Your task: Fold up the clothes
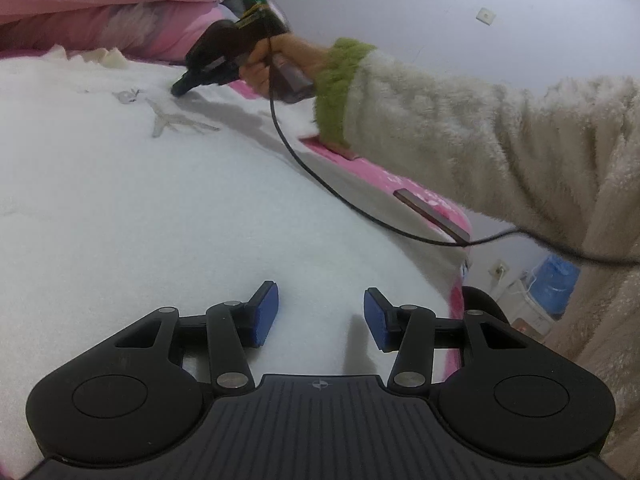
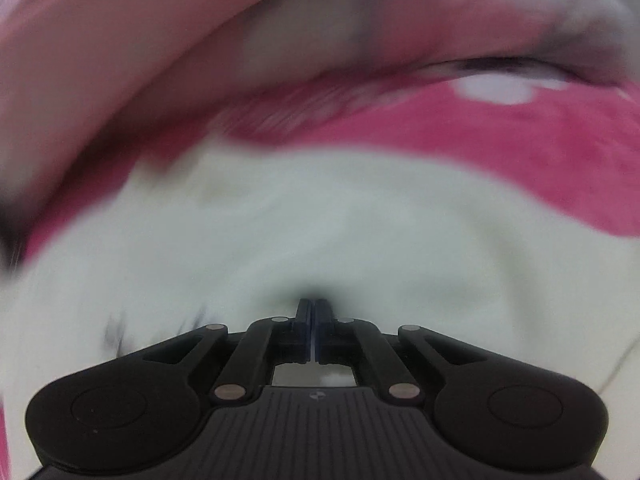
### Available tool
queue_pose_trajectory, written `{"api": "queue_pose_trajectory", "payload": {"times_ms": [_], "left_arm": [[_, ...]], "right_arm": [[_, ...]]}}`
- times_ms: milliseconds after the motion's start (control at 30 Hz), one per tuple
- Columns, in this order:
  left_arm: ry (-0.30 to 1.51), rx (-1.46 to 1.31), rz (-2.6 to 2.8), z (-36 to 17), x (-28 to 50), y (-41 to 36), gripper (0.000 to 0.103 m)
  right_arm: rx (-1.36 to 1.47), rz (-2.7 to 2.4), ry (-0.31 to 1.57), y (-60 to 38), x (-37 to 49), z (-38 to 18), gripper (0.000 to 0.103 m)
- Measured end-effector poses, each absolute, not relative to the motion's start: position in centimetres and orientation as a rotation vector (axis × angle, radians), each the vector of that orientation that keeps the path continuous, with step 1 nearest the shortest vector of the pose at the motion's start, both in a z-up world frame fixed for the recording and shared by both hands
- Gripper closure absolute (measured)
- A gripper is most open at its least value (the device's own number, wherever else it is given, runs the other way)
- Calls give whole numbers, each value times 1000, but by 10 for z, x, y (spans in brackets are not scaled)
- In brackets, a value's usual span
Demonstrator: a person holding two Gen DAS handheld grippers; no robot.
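In the left wrist view we see our left gripper at the bottom centre, jaws apart, blue pads hovering over the white fleecy garment with nothing between them. The garment spreads across the left and middle of the frame, a pale embroidered motif on it at upper left. Up top, our right hand reaches in from the right, fluffy cream sleeve with a green cuff, tilting the right gripper nose-down to the garment's far edge; a black cable trails from it across the fabric. In the right wrist view that gripper's jaws are pressed together, tips sunk in white fleece, though blur keeps us from saying whether fabric is pinched. Underneath lies a bright pink bedcover, pink bedding bunched at upper left. A pale wall fills the upper right, a blue-topped container low at right.
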State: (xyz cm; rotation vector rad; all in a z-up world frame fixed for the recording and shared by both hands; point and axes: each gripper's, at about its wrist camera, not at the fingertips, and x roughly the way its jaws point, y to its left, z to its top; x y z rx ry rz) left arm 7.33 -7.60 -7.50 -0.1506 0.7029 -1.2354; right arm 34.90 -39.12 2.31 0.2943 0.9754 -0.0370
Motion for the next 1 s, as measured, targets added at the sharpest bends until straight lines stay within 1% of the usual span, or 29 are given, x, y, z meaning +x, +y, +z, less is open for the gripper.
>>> {"api": "queue_pose_trajectory", "payload": {"times_ms": [33,133,200,267,333,367,433,533,567,667,800,900,1000], "left_arm": [[703,-151,-1236,-75,73,-76,56],[705,-155,-1239,-76,74,-75,55],[704,-154,-1240,-75,72,-75,55],[703,-154,-1242,-76,73,-75,55],[701,-154,-1242,-76,72,-74,55],[700,-153,-1242,-76,72,-74,55],[699,-151,-1242,-75,72,-74,55],[698,-152,-1243,-75,71,-74,55],[698,-152,-1243,-75,71,-74,55],[701,-158,-1249,-76,71,-72,54],[699,-164,-1256,-76,71,-71,53],[698,-169,-1258,-77,71,-70,53],[697,-166,-1258,-77,71,-70,53]], "right_arm": [[314,-56,971,-394,347,27,100],[200,113,1019,-355,311,42,97],[109,262,1080,-319,287,42,85],[102,253,1071,-311,303,36,81],[106,224,1053,-306,325,31,82],[108,210,1044,-304,336,28,84],[113,181,1025,-300,357,22,85],[146,133,1004,-297,386,17,84],[181,127,1013,-298,387,20,82],[141,238,1022,-273,368,34,82],[48,243,1044,-235,393,17,82],[114,179,990,-235,440,4,85],[178,137,921,-239,462,9,85]]}}
